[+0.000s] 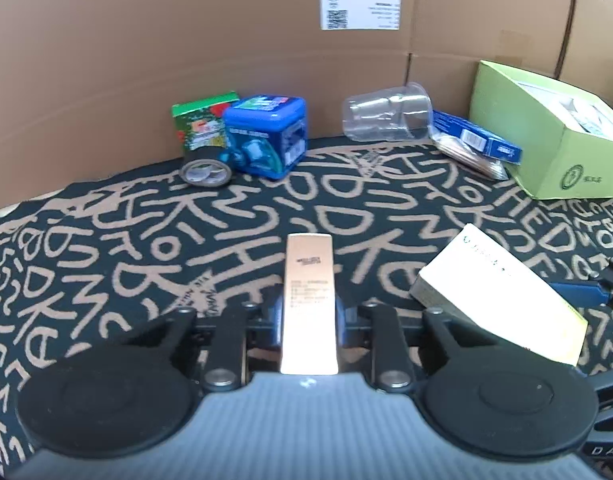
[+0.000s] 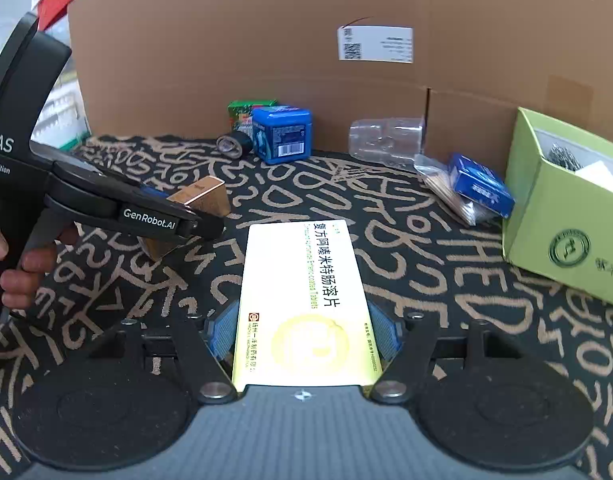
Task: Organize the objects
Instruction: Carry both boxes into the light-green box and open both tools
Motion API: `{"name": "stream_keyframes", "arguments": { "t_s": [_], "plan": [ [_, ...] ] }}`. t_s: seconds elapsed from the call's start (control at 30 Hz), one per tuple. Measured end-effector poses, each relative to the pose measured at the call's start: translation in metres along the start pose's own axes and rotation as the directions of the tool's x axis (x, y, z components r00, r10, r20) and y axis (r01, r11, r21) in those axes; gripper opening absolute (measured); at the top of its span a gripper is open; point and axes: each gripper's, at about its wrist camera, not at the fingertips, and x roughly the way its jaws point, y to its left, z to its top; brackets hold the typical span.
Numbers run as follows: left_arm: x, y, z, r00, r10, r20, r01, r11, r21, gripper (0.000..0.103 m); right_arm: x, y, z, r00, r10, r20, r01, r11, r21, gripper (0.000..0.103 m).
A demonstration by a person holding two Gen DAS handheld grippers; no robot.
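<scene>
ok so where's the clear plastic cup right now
The clear plastic cup lies on its side by the cardboard wall, between the blue tin and the blue packet.

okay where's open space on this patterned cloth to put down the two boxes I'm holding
Free: the wide middle of the cloth, between the grippers and the back row. Crowded: along the cardboard wall, the blue cube box, tape roll, tipped clear cup and blue flat box beside the green box.

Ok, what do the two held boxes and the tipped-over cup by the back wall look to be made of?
Slim gold box in the left gripper: probably metallic-coated card; it shines coppery with crisp folded edges. Pale yellow tablet box in the right gripper: glossy printed card, glare on its top face. Cup: clear thin plastic, lying on its side; the cardboard shows through it.
</scene>
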Motion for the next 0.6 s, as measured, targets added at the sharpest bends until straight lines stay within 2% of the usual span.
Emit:
{"name": "stream_keyframes", "arguments": {
  "t_s": [0.13,0.27,0.43,0.6],
  "plan": [
    [-0.008,-0.015,0.003,0.998,-0.055,0.003,0.055,0.998,-0.004,0.023,-0.015,-0.011,-0.006,1.0,0.01,0.029,-0.011,0.999,0.05,0.071],
    [-0.025,-0.044,0.02,0.989,-0.136,0.051,0.135,0.991,0.019,0.023,-0.044,-0.034,-0.011,0.997,-0.01,0.082,0.002,0.995,0.1,0.071],
    [-0.048,-0.092,0.054,0.959,-0.257,0.117,0.247,0.965,0.092,0.023,-0.09,-0.074,-0.007,0.981,-0.092,0.172,0.066,0.986,0.151,0.071],
    [-0.048,-0.152,0.095,0.933,-0.326,0.151,0.307,0.942,0.137,0.023,-0.121,-0.113,0.004,0.95,-0.208,0.232,0.171,0.97,0.171,0.071]
  ]
}}
